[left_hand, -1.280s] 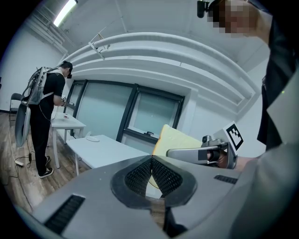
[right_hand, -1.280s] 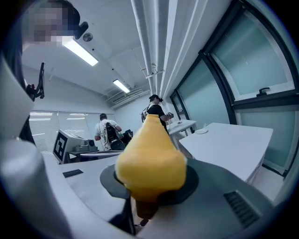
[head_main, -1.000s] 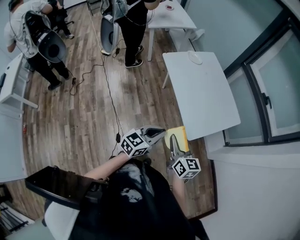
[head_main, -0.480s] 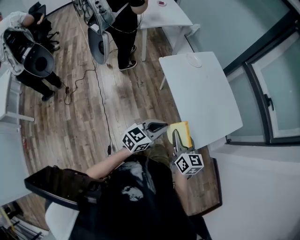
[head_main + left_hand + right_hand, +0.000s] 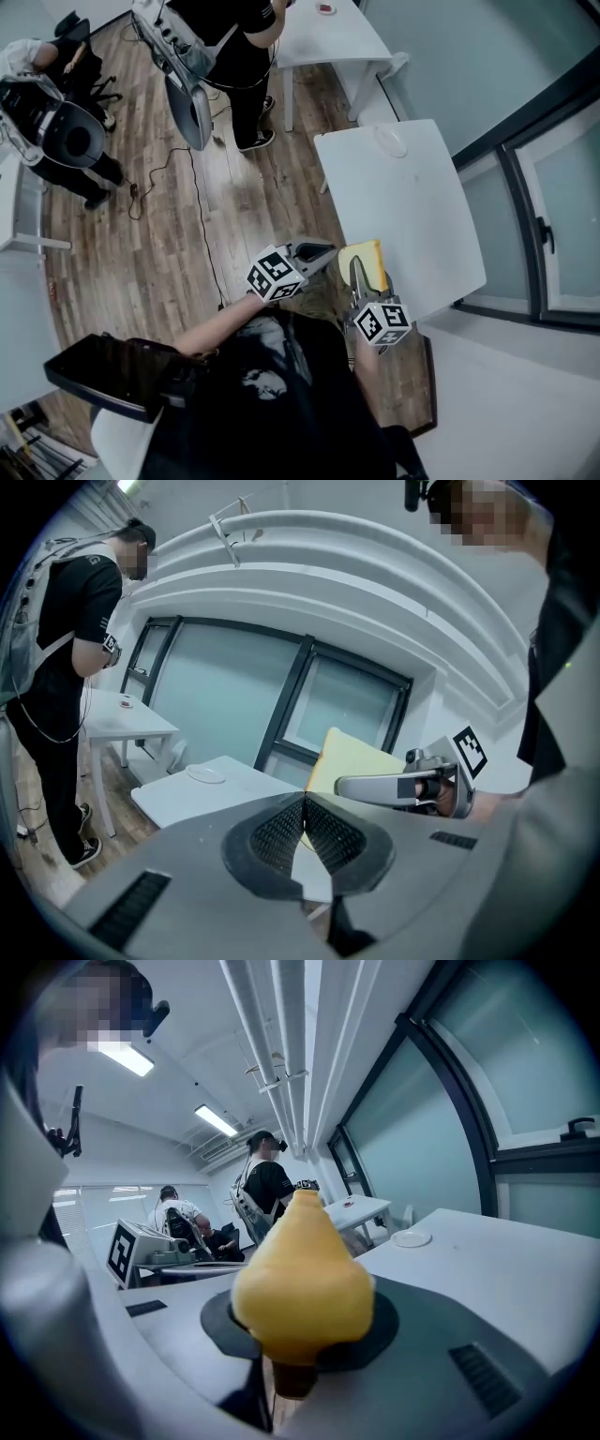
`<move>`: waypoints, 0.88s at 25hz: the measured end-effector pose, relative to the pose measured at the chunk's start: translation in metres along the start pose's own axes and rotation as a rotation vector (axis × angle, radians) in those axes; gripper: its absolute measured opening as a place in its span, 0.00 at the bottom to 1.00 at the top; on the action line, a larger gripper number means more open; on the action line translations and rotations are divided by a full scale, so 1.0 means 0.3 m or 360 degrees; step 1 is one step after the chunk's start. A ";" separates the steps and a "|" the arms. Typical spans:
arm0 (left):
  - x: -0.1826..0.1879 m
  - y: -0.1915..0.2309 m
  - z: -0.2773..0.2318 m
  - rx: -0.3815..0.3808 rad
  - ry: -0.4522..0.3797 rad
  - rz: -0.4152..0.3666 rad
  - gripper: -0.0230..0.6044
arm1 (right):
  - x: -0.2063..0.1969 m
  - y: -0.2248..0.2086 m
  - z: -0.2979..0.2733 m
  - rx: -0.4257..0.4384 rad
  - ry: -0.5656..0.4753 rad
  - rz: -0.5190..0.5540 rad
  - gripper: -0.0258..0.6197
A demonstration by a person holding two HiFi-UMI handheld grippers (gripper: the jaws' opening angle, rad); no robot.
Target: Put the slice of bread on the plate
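1. Wood floor [image 5: 244, 216] w/ cables [image 5: 204, 202], seen from head view. A white table [image 5: 422, 225] stands by a window wall. Other people [image 5: 234, 42] and a 2nd table [image 5: 328, 37] are at frame top.
   - Plate [image 5: 391, 142] sits by table's far edge, roughly mid-way along it. Rest of the top looks bare.
   - R gripper [image 5: 355, 274] pinches the bread [image 5: 364, 261], a yellow slab, at table's left edge near the near-left corner.
   - L gripper [image 5: 323, 251] is just beside it on the left, over floor, off the table.
   - Plate is well apart from bread, ahead down the table's length.

2. L gripper view:
   - Jaws are pressed together, nothing betw them.
   - Bread shows to the right in R gripper, standing on edge w/ a flat face toward this cam.
   - Plate lies ahead and left, at table's far end, w/ window glass behind.

3. R gripper view:
   - Jaws are clamped on bread's lower end.
   - Slice is edge-on to the cam, its long axis running out from the jaws and upward, and it blocks mid frame.
   - Plate is ahead, a bit right of the slice, far along the tabletop w/ nothing in betw.
   - Judgement: R gripper is the one to finish, since it has the slice; L has no obvious job.
   - Move needed: carry fwd along the table, then tip the slice flat over the plate before letting go.
   - Risk: plate looks shallow, so a slice let go on edge could topple past the rim.
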State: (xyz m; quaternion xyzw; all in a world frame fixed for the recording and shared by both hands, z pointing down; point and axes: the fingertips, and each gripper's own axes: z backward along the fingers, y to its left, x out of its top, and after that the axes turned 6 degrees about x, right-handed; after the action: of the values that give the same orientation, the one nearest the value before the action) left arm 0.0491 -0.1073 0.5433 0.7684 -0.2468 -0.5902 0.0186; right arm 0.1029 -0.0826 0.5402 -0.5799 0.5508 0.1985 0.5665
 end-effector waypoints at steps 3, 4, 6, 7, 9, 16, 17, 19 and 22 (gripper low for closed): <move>0.075 0.086 -0.127 0.0006 -0.0045 0.0034 0.04 | 0.076 -0.114 -0.076 0.0020 0.0027 0.0025 0.19; 0.101 0.115 -0.172 0.0013 -0.0055 0.0039 0.04 | 0.102 -0.153 -0.102 0.0030 0.0036 0.0044 0.19; 0.143 0.165 -0.266 0.0042 -0.0036 0.0017 0.04 | 0.153 -0.229 -0.150 0.0045 0.0050 0.0082 0.19; 0.157 0.180 -0.313 0.0051 -0.0020 -0.0001 0.04 | 0.173 -0.268 -0.165 0.0048 0.0056 0.0091 0.19; 0.174 0.206 -0.400 0.0056 0.0008 -0.0028 0.04 | 0.203 -0.348 -0.190 0.0050 0.0068 0.0087 0.19; 0.163 0.386 -0.574 0.0129 0.0135 -0.0017 0.04 | 0.229 -0.582 -0.328 0.0045 0.0157 0.0066 0.19; 0.155 0.416 -0.590 0.0137 0.0157 -0.0013 0.04 | 0.228 -0.603 -0.353 0.0045 0.0158 0.0059 0.19; 0.135 0.470 -0.621 0.0141 0.0187 0.0011 0.04 | 0.220 -0.644 -0.405 0.0026 0.0181 0.0076 0.19; 0.127 0.564 -0.688 0.0124 0.0214 0.0003 0.04 | 0.227 -0.719 -0.515 -0.0021 0.0229 0.0172 0.19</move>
State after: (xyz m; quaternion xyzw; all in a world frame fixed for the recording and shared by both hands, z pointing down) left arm 0.1847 -0.3253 0.6256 0.8062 -0.2687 -0.5271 0.0058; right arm 0.2498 -0.2999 0.6198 -0.5659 0.6192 0.1902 0.5101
